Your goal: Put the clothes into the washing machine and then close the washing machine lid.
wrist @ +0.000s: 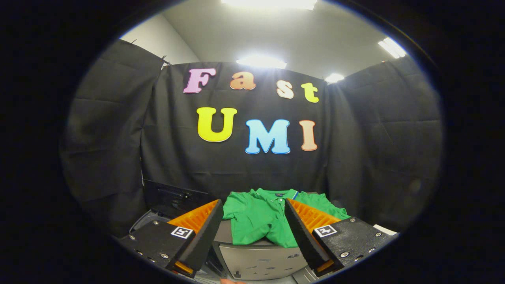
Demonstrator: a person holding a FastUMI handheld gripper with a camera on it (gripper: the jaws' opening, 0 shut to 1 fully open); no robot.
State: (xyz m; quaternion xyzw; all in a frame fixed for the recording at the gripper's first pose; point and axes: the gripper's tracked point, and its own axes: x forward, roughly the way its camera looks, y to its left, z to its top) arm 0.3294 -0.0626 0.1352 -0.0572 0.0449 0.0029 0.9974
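Black cloth (367, 150) hangs in creased panels around the booth, forming a back wall and two angled side walls — the folds catching faint light. Above the cloth's upper edge, a pale grey ceiling (236, 27) carries several bright light fixtures (261, 61), one glaring directly over the back panel and another (391, 47) off toward the right. A strip of plain white wall (158, 41) shows behind the left panel's top edge.

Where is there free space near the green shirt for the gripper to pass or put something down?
The gripper is open, and the green shirt lies just ahead, between its fingers. Free patches: the bare grey front of the surface under the shirt's hem, and the dark opening beside the shirt's sleeve. The shirt covers most of the top, so it is crowded there.
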